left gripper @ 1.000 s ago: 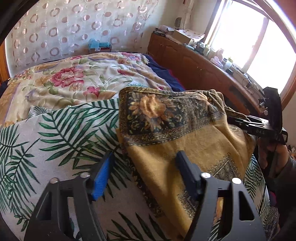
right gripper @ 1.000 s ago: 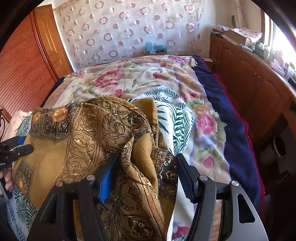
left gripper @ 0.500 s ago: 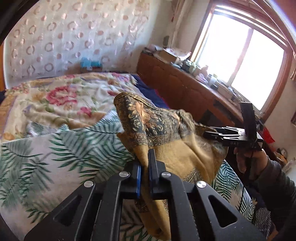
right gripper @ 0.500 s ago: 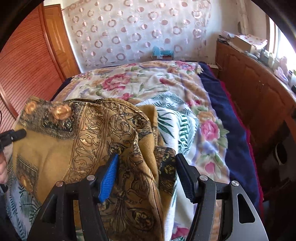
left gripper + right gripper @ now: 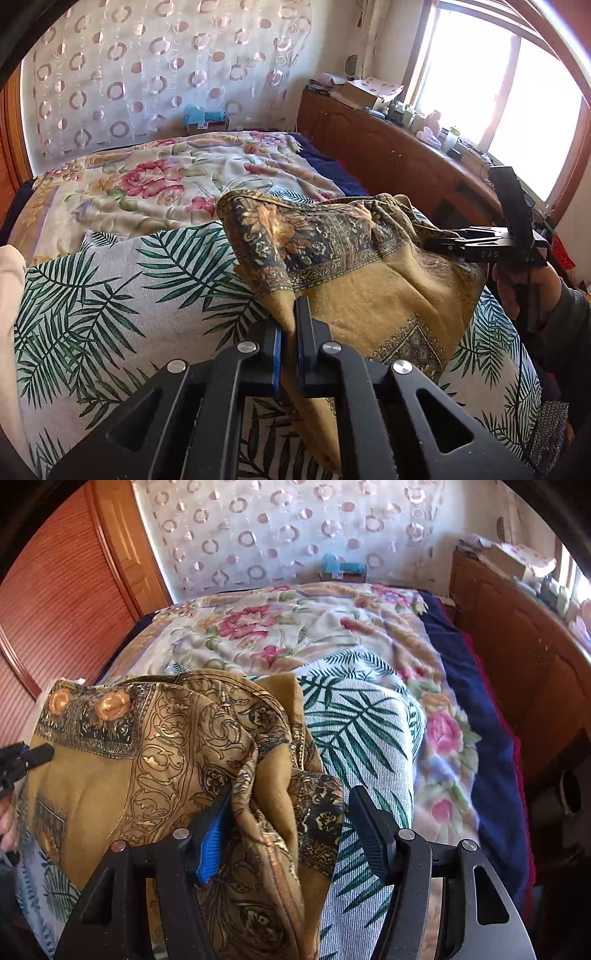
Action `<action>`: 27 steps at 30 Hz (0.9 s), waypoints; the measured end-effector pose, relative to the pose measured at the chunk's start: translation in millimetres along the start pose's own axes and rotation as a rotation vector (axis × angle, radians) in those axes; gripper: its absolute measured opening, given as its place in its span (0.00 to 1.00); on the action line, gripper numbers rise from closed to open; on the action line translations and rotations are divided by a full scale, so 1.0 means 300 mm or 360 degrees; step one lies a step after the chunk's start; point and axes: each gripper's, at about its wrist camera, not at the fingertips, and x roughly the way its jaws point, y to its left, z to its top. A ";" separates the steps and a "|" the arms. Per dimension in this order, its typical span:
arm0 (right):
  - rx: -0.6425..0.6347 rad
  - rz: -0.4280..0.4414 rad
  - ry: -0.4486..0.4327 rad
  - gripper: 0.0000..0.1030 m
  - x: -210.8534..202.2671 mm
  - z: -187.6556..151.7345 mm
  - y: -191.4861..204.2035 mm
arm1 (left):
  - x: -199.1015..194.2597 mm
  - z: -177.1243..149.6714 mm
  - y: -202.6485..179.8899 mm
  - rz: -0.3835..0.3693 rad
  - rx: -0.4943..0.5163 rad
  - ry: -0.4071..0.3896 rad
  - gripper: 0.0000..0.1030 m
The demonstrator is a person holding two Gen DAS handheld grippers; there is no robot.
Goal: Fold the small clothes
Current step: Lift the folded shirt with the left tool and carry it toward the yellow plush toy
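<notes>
Filling most of both views: a bed under a floral bedspread [image 5: 147, 177], with a circle-patterned curtain [image 5: 147, 74] behind its far end and a long wooden cabinet [image 5: 388, 155] along 1 side, under a bright window [image 5: 498, 92].

Spread over the near part of the bed: a white sheet printed with green palm leaves [image 5: 110, 295].

On top of that sheet, lifted and bunched between the 2 tools: the mustard cloth with dark ornamental borders [image 5: 369, 288]. Raised off the sheet at its near corner, sagging in the middle, crumpled into folds toward the other side.

Left gripper [image 5: 290, 317]: clamped tight on a narrow fold at the cloth's near edge, pads pressed together with only the fabric between them, more cloth hanging down below the fingers. Seen again at the left edge of the right wrist view [image 5: 40, 755], tip against the cloth's plain mustard area.

Right gripper [image 5: 291, 792]: jaws wide, a thick bunch of the cloth gathered in the gap. Blue pad [image 5: 210, 845] against the fabric; the opposite finger apart from it, over the palm-leaf sheet. No squeeze on the cloth visible. In the left wrist view, reaching in from the right [image 5: 443, 242], carried by a hand [image 5: 517, 291] in a dark sleeve.
</notes>
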 end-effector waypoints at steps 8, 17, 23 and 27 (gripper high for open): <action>-0.0080 0.0048 0.0003 0.32 -0.007 0.000 0.053 | -0.023 -0.007 0.002 -0.0060 -0.0048 -0.0024 0.07; -0.0170 -0.0017 -0.0028 0.14 -0.068 0.000 0.100 | -0.143 -0.008 -0.066 -0.0148 0.0016 -0.0118 0.07; -0.0255 -0.0031 -0.0180 0.12 -0.174 0.010 0.212 | -0.277 -0.029 -0.080 -0.0160 0.0049 -0.0231 0.07; -0.0346 0.0002 -0.0257 0.12 -0.216 0.030 0.330 | -0.370 -0.045 -0.046 -0.0133 0.0027 -0.0312 0.07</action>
